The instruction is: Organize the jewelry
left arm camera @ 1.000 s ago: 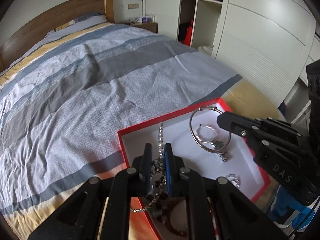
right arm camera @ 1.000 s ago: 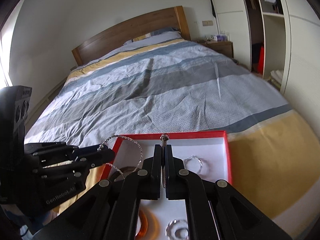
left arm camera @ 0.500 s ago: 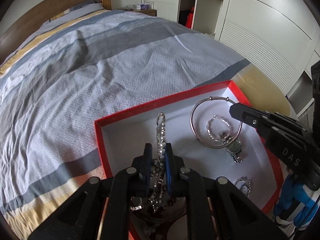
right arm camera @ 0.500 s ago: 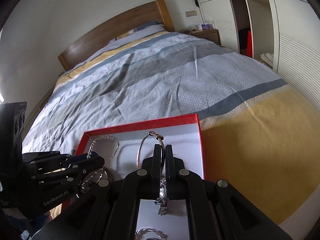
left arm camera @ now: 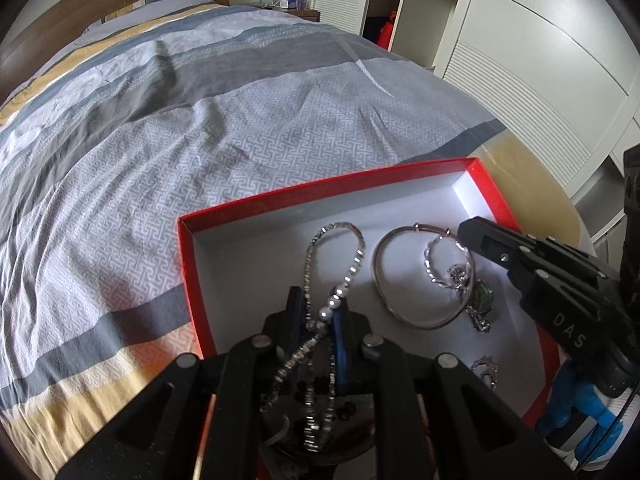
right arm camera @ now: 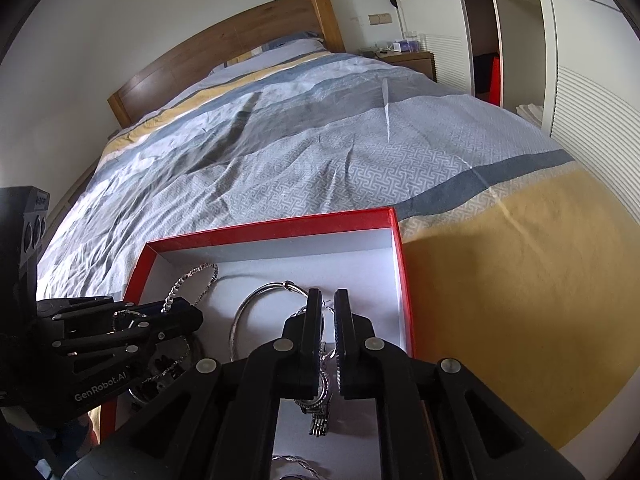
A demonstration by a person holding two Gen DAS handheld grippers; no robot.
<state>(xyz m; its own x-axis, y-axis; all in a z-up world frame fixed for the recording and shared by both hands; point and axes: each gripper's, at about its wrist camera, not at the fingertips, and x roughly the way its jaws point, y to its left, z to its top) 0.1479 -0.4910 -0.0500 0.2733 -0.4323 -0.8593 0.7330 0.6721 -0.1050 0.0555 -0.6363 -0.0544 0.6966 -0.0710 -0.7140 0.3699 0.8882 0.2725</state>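
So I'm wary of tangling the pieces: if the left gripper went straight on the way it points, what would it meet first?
Probably the chain necklace, whose loop lies just ahead of the left gripper on the white floor of the red box and runs back between its fingers. Beyond it comes the box's far wall; depth is hard to judge.
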